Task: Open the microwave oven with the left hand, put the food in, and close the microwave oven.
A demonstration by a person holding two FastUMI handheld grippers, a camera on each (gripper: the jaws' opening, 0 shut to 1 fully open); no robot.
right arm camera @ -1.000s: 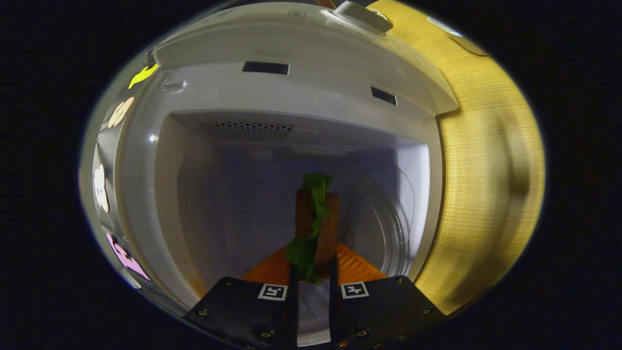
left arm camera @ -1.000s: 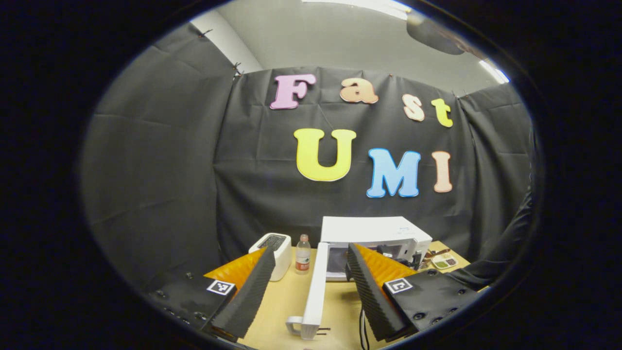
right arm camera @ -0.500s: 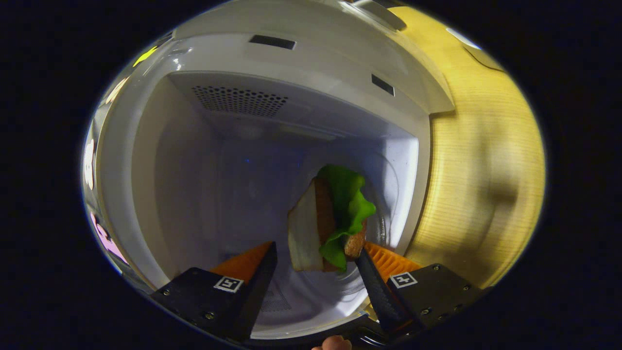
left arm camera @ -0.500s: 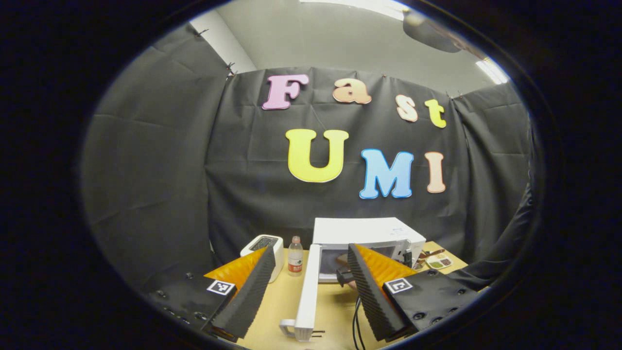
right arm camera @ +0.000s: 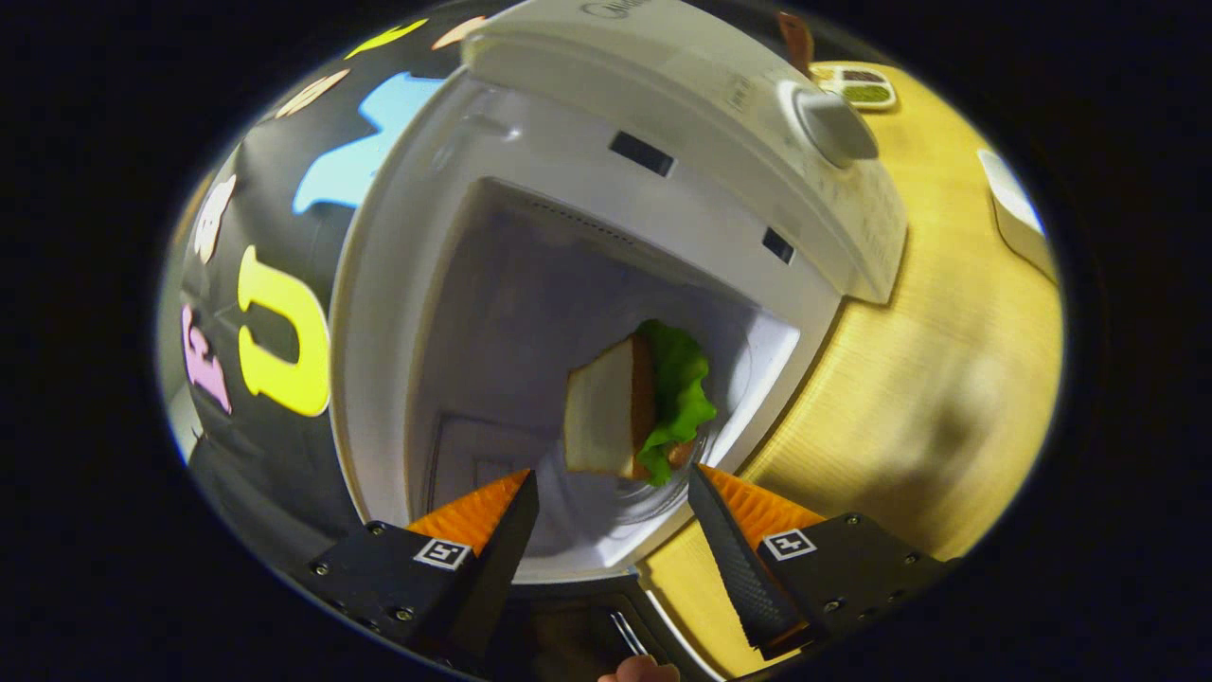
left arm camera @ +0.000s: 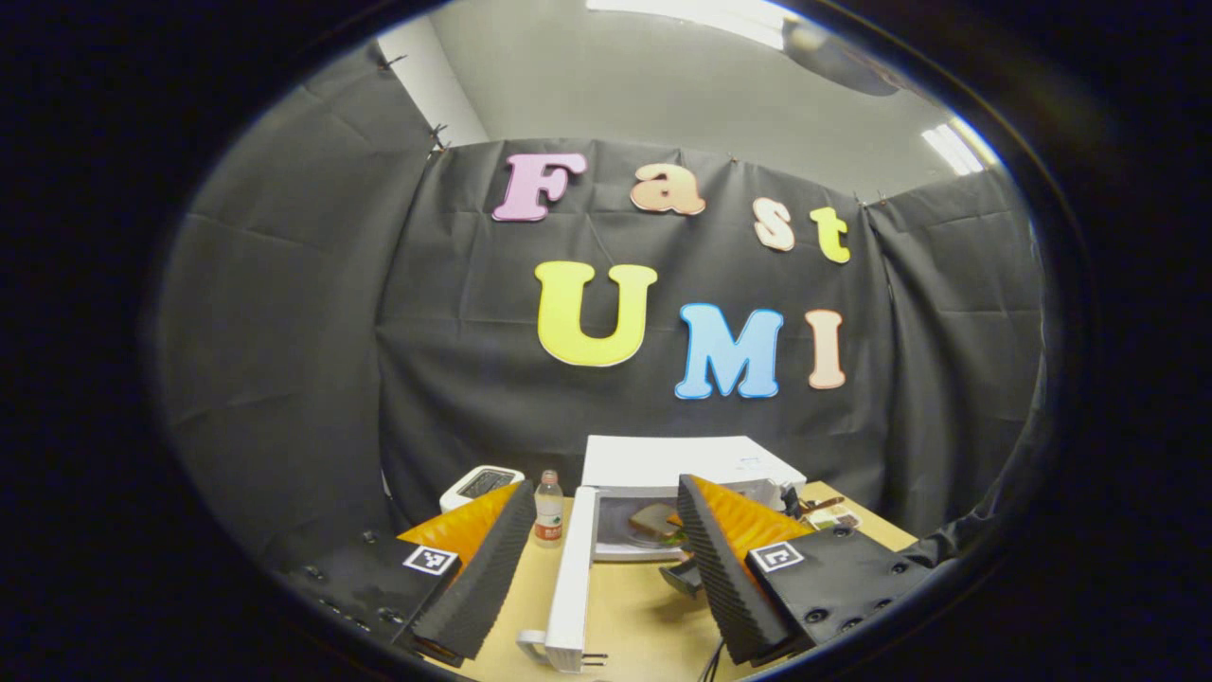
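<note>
In the left gripper view, the left gripper (left arm camera: pixel 598 568) hangs back from the table (left arm camera: pixel 644 616) with its jaws wide apart and nothing between them. At far left stand a toaster (left arm camera: pixel 481 483) and a small bottle (left arm camera: pixel 546 496); next comes the open door (left arm camera: pixel 571 578), swung out edge-on toward the camera with its handle (left arm camera: pixel 535 647) at the near end, then the white microwave (left arm camera: pixel 677 461) with the sandwich (left arm camera: pixel 655 520) lying inside. The right gripper view looks into the cavity: the sandwich (right arm camera: pixel 632 403), lettuce hanging out on one side, rests on the glass turntable, and the right gripper (right arm camera: pixel 614 516) sits just outside with its jaws apart, touching nothing. The sandwich looks light, soft and loosely stacked, so it is best left alone. The door should be stiff and light on its hinge; the handle or outer edge seems the place to push, gently enough not to jolt the food.
</note>
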